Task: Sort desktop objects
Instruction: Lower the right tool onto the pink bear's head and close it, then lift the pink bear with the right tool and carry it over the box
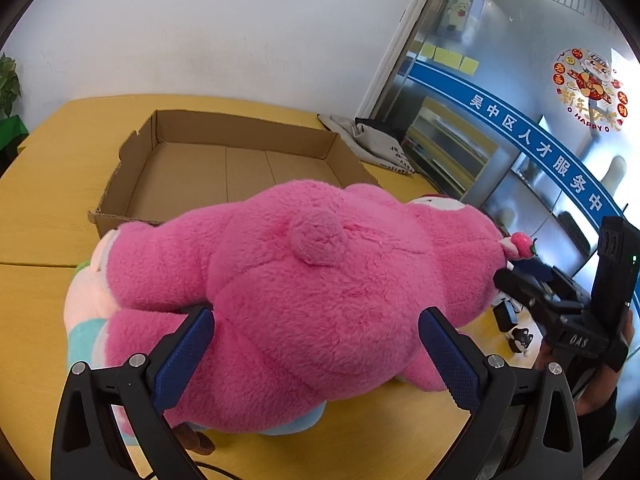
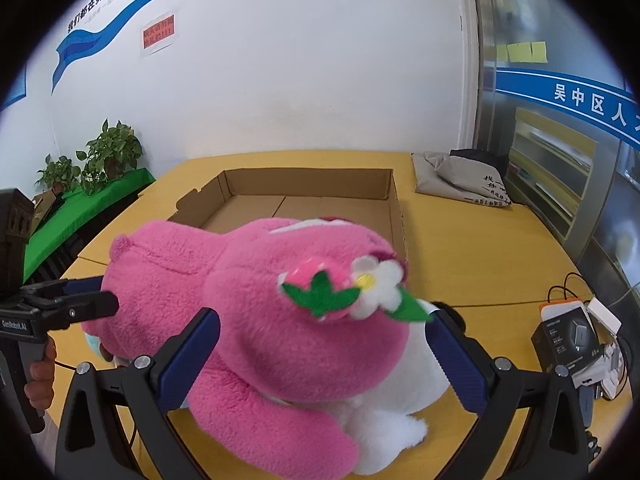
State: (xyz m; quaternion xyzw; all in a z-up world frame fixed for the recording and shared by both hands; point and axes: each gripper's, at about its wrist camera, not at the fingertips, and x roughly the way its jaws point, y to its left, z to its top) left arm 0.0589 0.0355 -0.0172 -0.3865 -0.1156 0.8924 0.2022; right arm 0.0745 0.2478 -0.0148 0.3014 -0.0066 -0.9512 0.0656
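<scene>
A big pink plush bear [image 1: 304, 280] lies face down on the yellow table, in front of an empty shallow cardboard box [image 1: 224, 168]. My left gripper [image 1: 316, 344] is spread wide around the bear's rear body, its blue pads [image 1: 184, 356] against the fur. My right gripper [image 2: 324, 344] is spread wide around the bear's head [image 2: 280, 320], which bears a strawberry and a white flower [image 2: 376, 284]. The box also shows behind the bear in the right wrist view [image 2: 304, 200]. Whether the pads squeeze the plush is unclear. Each view shows the other gripper at the bear's far end.
A pastel plush [image 1: 86, 320] and a white plush [image 2: 384, 432] lie under the bear. A grey cloth bag [image 2: 464, 180] lies at the table's far right. Charger boxes and cables [image 2: 572, 340] sit at the right. A small dog figurine [image 1: 520, 340] stands by the bear. Plants [image 2: 108, 156] stand left.
</scene>
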